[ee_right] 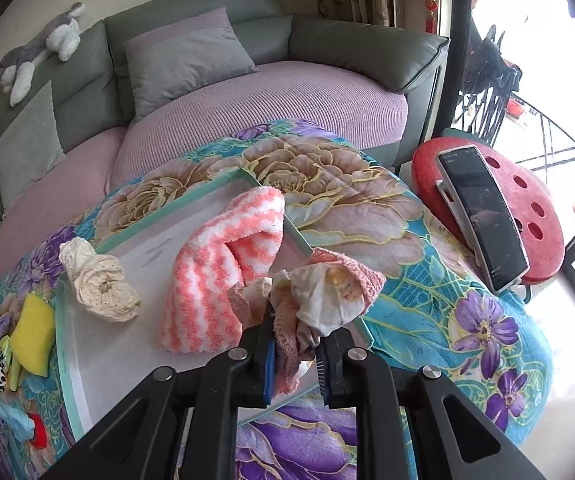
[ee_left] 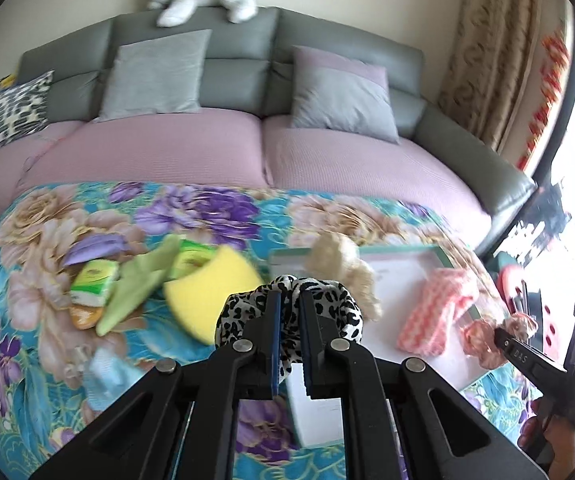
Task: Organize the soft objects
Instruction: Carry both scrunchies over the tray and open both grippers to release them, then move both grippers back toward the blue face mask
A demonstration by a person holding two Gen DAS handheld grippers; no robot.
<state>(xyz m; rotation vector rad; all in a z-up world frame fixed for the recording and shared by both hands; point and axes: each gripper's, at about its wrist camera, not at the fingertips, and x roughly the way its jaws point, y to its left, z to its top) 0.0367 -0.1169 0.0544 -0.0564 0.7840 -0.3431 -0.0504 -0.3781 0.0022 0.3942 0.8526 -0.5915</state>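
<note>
We are seeing the left gripper [ee_left: 289,316] pinching a leopard-print scrunchie [ee_left: 287,312], which is bunching around and ahead of its nearly closed jaws, above the near edge of the white tray [ee_left: 399,276] on the floral quilt [ee_left: 47,240]. The right gripper [ee_right: 295,344] is clamping a pink-and-cream cloth bundle [ee_right: 319,300] between its pads, the bundle spilling forward over the tray's right rim, just beside the pink striped sock [ee_right: 223,264] and well apart from the cream scrunchie [ee_right: 99,280].
</note>
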